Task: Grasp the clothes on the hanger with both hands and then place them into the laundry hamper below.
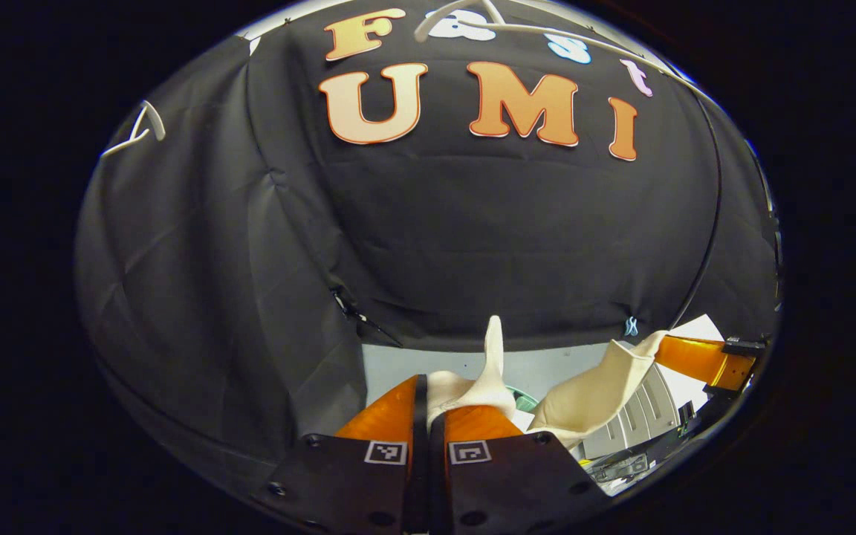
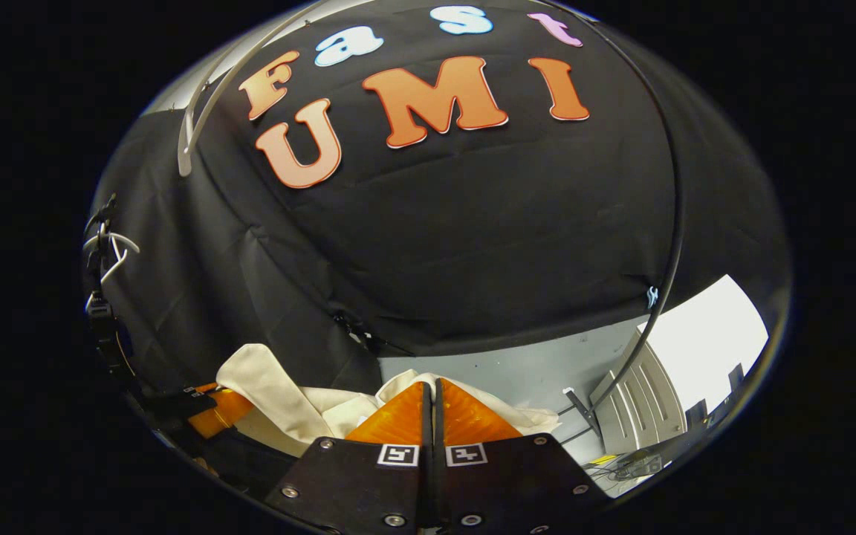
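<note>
Hidden or unclear items: the laundry hamper cannot be made out with certainty; a small green patch beyond the left hand-held gripper's fingers is too cut off to identify. The lower part of the cream garment is concealed behind the gripper bodies in both views.

Left hand-held gripper: fingers closed together, with a fold of the cream garment caught between them. The cloth rises in a narrow peak just above the fingertips. In the left gripper view, the garment spans to the right, where the other hand-held gripper holds its far edge.

Right hand-held gripper: fingers closed together on the cream garment, which bunches on both sides of the fingertips. In the right gripper view, the cloth stretches to the left toward the other hand-held gripper, which is partly cut off at the edge.

A white hanger hangs bare near the top of the left gripper view, well above the garment. The garment hangs low, between the two grippers, in front of the grey floor
</note>
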Demonstrator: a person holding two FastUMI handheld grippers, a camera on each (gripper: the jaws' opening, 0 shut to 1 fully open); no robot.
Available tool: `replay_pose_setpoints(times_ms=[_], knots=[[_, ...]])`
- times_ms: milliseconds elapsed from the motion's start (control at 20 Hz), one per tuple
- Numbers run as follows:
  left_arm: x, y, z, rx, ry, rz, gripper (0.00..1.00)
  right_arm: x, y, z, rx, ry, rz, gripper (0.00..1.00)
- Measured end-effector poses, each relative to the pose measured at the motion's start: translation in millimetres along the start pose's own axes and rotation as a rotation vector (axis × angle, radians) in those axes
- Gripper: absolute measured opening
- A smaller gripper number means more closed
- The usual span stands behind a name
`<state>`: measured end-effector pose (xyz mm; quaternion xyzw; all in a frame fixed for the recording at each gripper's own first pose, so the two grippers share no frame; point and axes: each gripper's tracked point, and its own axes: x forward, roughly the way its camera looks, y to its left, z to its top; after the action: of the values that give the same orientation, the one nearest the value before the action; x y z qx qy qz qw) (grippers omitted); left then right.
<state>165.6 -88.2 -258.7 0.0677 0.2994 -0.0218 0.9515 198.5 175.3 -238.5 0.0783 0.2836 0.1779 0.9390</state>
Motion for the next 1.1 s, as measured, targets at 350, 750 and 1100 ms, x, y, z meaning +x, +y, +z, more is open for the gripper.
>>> replay_pose_setpoints(times_ms=[350, 750, 1100], knots=[[27, -1, -40, -0.005, 0.114, -0.018, 0.07, 31, 15, -33, -0.045, 0.087, 0.007, 0.0], [54, 8, -103, -0.016, 0.331, -0.024, 0.07, 71, 14, -75, -0.128, 0.209, -0.029, 0.0], [64, 12, -145, -0.01, 0.511, -0.025, 0.07, 105, 6, -132, -0.184, 0.37, -0.081, 0.0]])
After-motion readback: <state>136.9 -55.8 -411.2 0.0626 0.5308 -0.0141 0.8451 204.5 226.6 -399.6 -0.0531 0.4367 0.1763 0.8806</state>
